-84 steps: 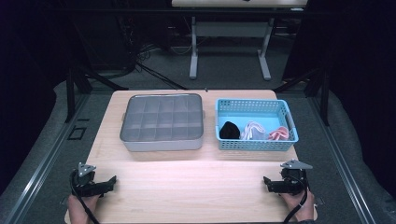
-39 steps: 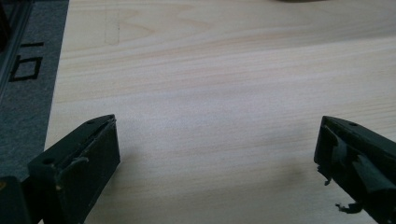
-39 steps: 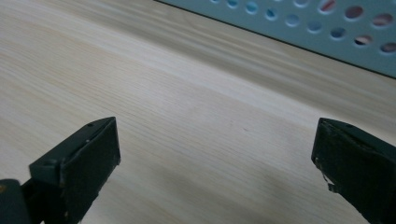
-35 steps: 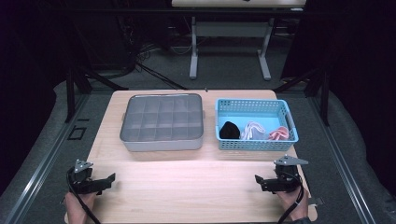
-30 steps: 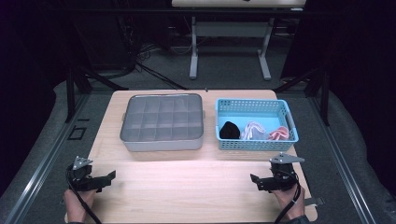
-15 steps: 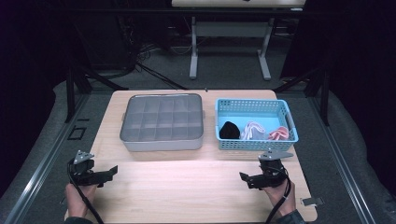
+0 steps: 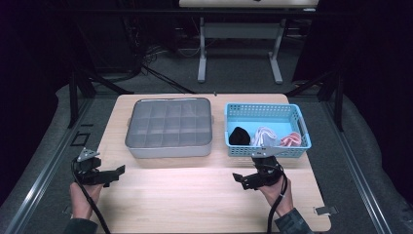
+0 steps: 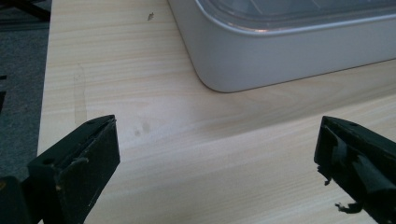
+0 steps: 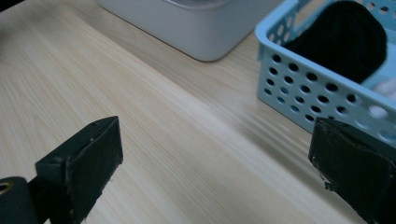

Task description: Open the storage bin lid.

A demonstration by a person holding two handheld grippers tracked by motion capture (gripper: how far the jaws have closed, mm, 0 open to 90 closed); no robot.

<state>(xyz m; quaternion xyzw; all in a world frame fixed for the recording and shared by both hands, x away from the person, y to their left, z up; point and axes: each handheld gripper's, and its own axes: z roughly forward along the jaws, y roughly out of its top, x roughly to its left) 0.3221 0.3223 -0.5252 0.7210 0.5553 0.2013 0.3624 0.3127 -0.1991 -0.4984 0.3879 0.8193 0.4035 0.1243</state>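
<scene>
My right gripper [image 7: 245, 180] hovers over the bare wooden table [image 7: 195, 204], its 2 jaws spread wide with only wood grain between them. The blue basket [image 7: 267, 150] stands just beyond it; in the right gripper view the black roll [image 9: 345, 39] lies inside the basket's near corner, ahead of my fingers and toward the right-hand jaw, apart from both. White and pink rolls lie beside it. My left gripper [image 7: 114, 173] rests near the table's left edge, jaws likewise apart, facing the near left corner of the grey compartment tray [image 8: 280, 51].
</scene>
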